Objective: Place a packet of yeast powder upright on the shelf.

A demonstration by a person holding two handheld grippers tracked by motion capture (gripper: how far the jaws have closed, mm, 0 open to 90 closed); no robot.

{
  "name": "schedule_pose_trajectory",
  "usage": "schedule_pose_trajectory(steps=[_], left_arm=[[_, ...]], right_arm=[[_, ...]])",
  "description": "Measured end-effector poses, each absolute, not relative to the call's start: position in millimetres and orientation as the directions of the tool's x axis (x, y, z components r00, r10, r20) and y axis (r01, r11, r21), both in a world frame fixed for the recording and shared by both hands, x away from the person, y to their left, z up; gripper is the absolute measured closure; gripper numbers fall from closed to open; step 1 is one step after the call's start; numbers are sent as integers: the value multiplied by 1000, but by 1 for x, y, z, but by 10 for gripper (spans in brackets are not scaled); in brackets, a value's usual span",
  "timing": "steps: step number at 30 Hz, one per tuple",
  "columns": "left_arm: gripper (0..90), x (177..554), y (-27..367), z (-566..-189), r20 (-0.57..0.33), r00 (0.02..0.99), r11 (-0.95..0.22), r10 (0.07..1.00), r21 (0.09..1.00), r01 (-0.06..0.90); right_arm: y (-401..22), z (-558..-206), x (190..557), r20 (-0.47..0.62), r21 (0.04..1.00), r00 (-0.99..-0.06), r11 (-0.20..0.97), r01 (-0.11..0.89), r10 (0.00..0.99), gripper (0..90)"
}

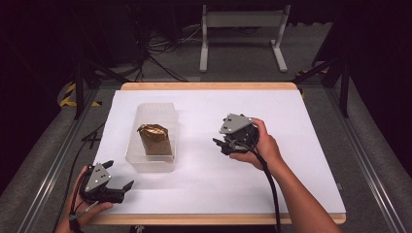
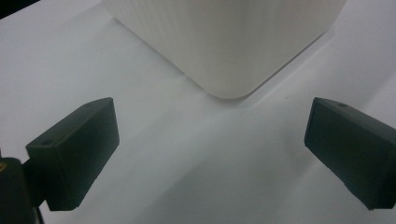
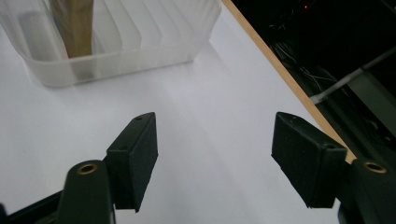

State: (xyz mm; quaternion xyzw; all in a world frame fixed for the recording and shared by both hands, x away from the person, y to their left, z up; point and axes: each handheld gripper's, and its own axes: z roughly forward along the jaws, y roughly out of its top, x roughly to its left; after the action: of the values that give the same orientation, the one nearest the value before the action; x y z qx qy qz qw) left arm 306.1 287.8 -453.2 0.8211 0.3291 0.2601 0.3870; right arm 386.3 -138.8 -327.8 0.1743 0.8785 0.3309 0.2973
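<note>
High view: brown packet (image 1: 154, 139) upright in clear tub (image 1: 167, 116) on white worktop (image 1: 291, 145); my left claw (image 1: 119, 175) and right claw (image 1: 219, 143) both agape, empty.

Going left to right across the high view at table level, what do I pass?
left gripper at the near left corner → clear plastic bin holding the gold-brown packet → bare white table sheet → right gripper, jaws open and empty.
</note>
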Motion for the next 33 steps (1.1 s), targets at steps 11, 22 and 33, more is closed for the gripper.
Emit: schedule_pose_trajectory(steps=[11, 22, 33], left_arm=[[40, 306, 288, -453, 172, 647, -484, 743, 806, 341], [40, 306, 287, -454, 174, 645, -484, 744, 805, 342], [40, 306, 287, -453, 175, 644, -485, 744, 805, 341]], right_arm=[[-163, -347, 385, -417, 656, -730, 736, 170, 541, 252], [-181, -365, 380, -408, 629, -719, 744, 226, 563, 230], [-203, -384, 371, -394, 610, -703, 741, 281, 592, 215]])
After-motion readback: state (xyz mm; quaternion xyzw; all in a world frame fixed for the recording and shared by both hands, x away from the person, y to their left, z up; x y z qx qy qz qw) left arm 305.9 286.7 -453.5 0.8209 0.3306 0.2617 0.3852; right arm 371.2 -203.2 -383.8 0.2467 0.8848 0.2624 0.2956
